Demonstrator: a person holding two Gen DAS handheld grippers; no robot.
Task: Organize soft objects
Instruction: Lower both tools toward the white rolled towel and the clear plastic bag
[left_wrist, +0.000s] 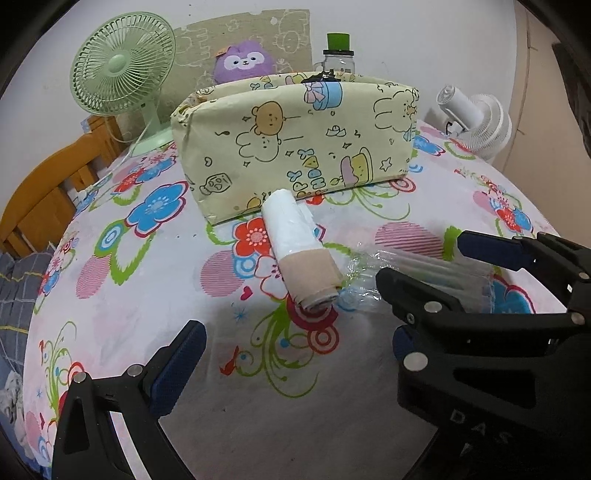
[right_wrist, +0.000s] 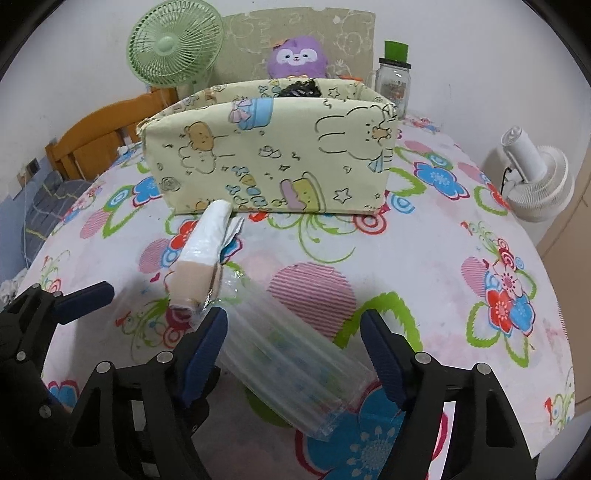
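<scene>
Right wrist view: right tongs (right_wrist: 295, 347) spread astride the clear plastic roll (right_wrist: 288, 369), ready to pinch it; left tongs (left_wrist: 295, 354) also spread, idle.

A plain off-white wall (right_wrist: 461, 55) closes the scene behind a table spread with a white cloth printed with red, blue and pink flowers and green swirls (right_wrist: 424, 258). At the back left a mint-green desk fan on a round base (left_wrist: 122, 62) stands before the wall, with an orange-brown wooden bed frame (left_wrist: 40, 195) and grey-blue checked bedding (left_wrist: 18, 291) beside and below the table's left edge. A beige printed board (right_wrist: 306, 29) leans against the wall at the centre back, a small white fan (right_wrist: 535, 177) sits at the right, and the light is soft and even.
</scene>
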